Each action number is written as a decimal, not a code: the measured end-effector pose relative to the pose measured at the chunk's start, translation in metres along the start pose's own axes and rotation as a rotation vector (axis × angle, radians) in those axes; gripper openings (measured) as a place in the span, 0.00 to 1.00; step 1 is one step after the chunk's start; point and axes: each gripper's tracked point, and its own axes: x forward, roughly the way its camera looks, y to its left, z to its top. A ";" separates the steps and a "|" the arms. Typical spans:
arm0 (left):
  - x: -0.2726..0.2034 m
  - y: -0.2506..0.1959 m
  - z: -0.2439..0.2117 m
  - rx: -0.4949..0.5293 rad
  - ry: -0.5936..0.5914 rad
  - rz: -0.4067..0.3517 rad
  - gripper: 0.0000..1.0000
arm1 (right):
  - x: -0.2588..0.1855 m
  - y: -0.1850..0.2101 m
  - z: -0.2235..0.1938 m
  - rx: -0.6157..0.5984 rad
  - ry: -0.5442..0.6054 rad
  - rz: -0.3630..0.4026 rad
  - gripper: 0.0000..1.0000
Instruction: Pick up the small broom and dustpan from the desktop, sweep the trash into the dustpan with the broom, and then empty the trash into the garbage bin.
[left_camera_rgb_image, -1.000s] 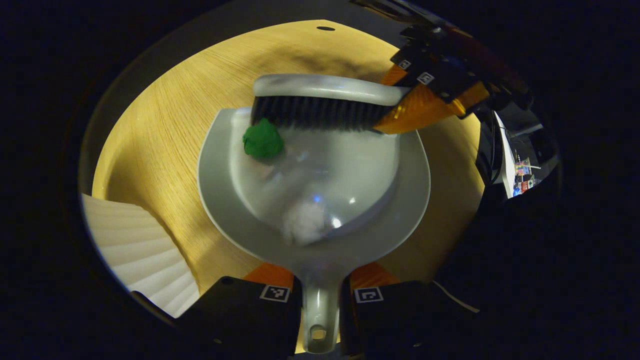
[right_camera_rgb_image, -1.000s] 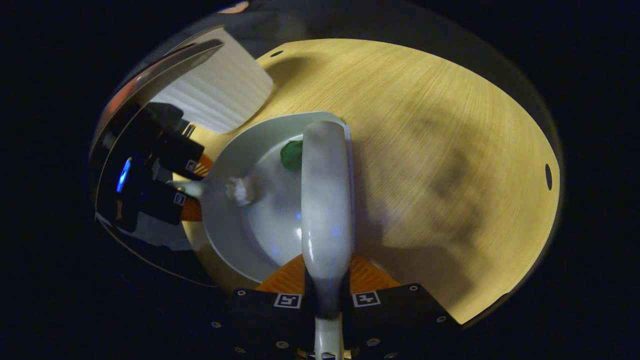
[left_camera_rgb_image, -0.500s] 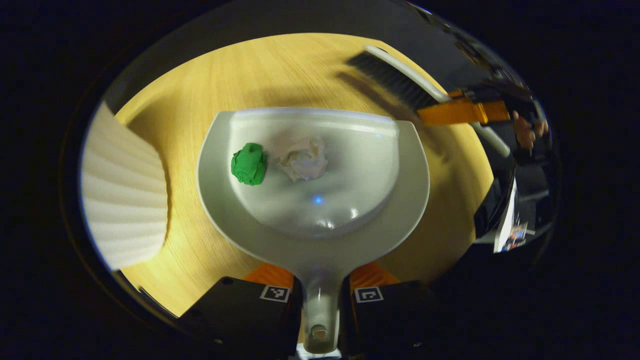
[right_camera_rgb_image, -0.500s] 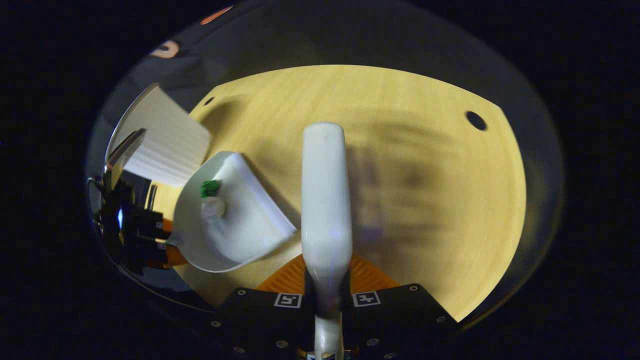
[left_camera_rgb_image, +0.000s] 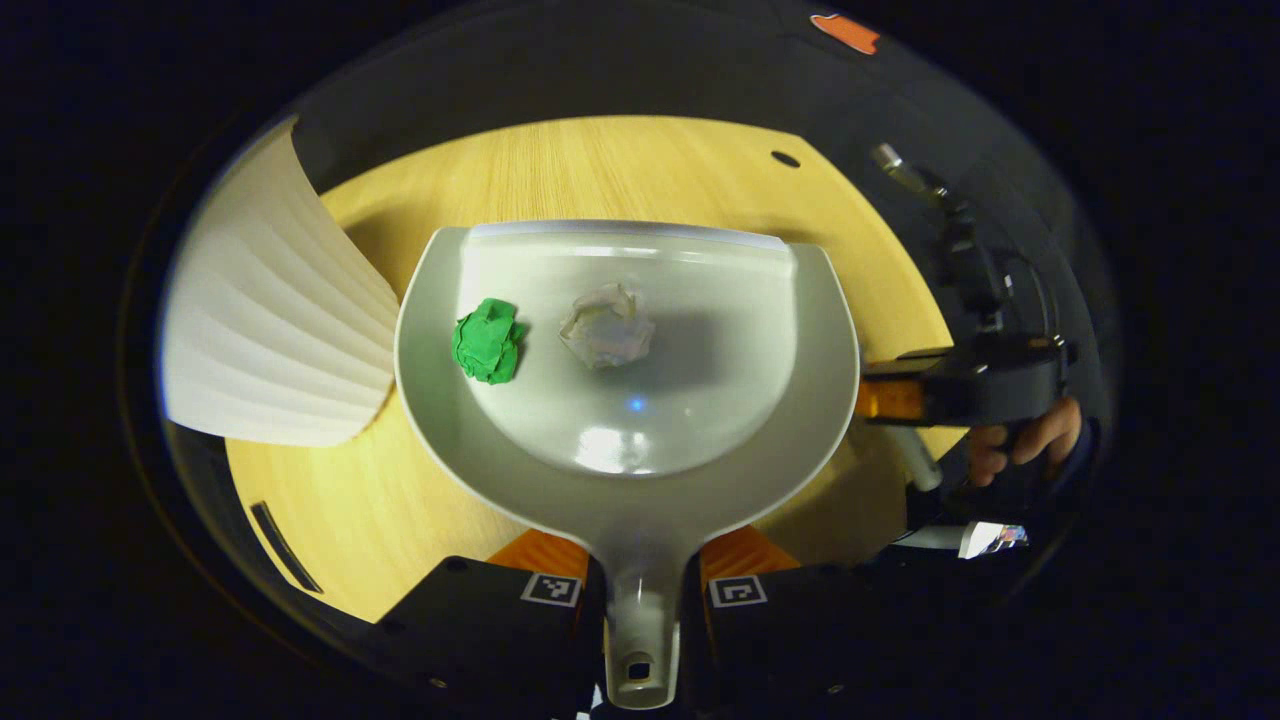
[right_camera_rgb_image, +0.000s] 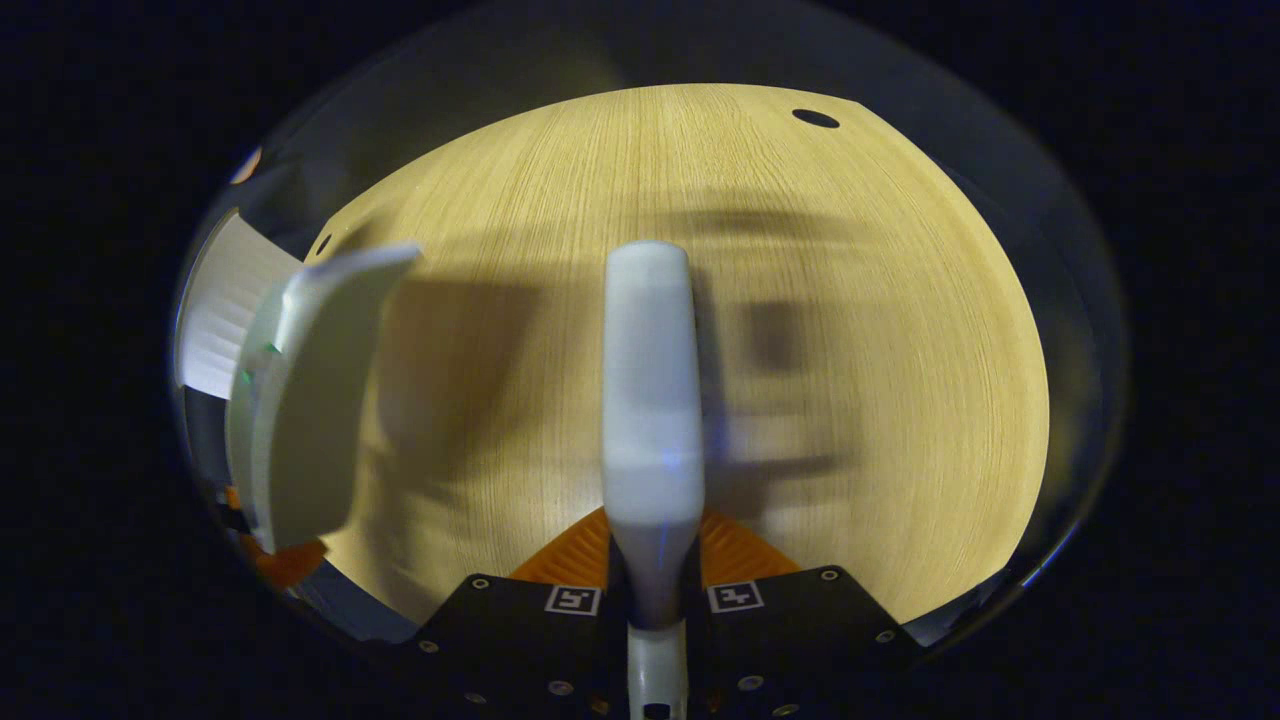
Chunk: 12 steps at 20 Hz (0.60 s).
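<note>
Grey plastic, the dustpan is held by its handle in the left gripper, both fingers pressed on it, with a green wad and a white wad lying ahead of the fingers in the tray. The bin stands just left of the pan. The right gripper clamps the broom above the desk. Judging by this, emptying comes next: keep the pan level until its lip is over the bin, then tip forward slowly.
</note>
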 end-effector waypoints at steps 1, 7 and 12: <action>-0.019 -0.003 0.015 0.001 -0.042 -0.002 0.32 | 0.000 0.000 0.001 -0.017 -0.009 -0.002 0.25; -0.131 -0.004 0.072 -0.039 -0.260 0.049 0.32 | -0.009 0.001 0.025 -0.016 -0.070 0.034 0.50; -0.159 0.110 0.058 -0.125 -0.257 0.312 0.32 | -0.015 -0.003 0.034 -0.012 -0.124 0.027 0.74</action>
